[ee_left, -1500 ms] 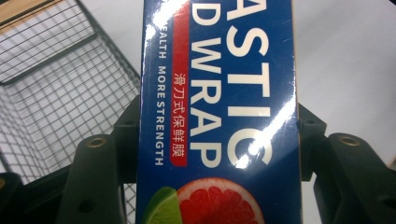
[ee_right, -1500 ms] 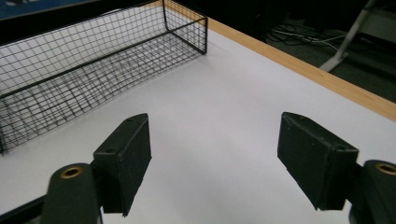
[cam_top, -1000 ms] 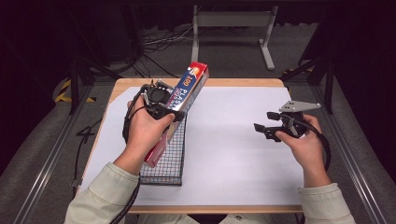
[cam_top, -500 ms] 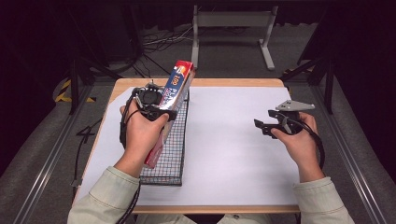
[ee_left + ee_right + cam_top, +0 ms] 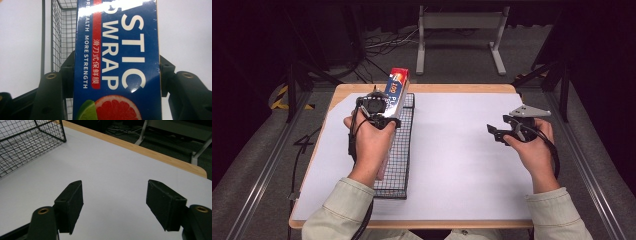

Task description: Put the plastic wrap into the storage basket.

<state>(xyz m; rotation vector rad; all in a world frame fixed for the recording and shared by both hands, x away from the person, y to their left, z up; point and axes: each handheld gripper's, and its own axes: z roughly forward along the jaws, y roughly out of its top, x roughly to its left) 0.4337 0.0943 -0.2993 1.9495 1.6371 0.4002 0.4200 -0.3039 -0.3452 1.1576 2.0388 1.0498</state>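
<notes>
My left gripper (image 5: 384, 116) is shut on a long blue and red plastic wrap box (image 5: 396, 90) and holds it lengthwise over the black wire basket (image 5: 401, 160) at the table's left. In the left gripper view the box (image 5: 117, 60) stands between both black pads, with the basket's mesh (image 5: 60, 32) behind it. Whether the box touches the basket I cannot tell. At the right, my right gripper (image 5: 495, 133) hovers above the white sheet. Its jaws have just closed a little and stand open, with nothing between them (image 5: 115, 205).
A white sheet (image 5: 452, 155) covers the wooden table (image 5: 462, 88). The basket's corner (image 5: 22, 142) lies left of the right gripper. Beyond the far edge stand a metal frame (image 5: 459, 22) and floor cables (image 5: 377, 45).
The left hand has swung the box from leaning right to lying along the basket. The right gripper stays in place with its jaws slightly narrower.
</notes>
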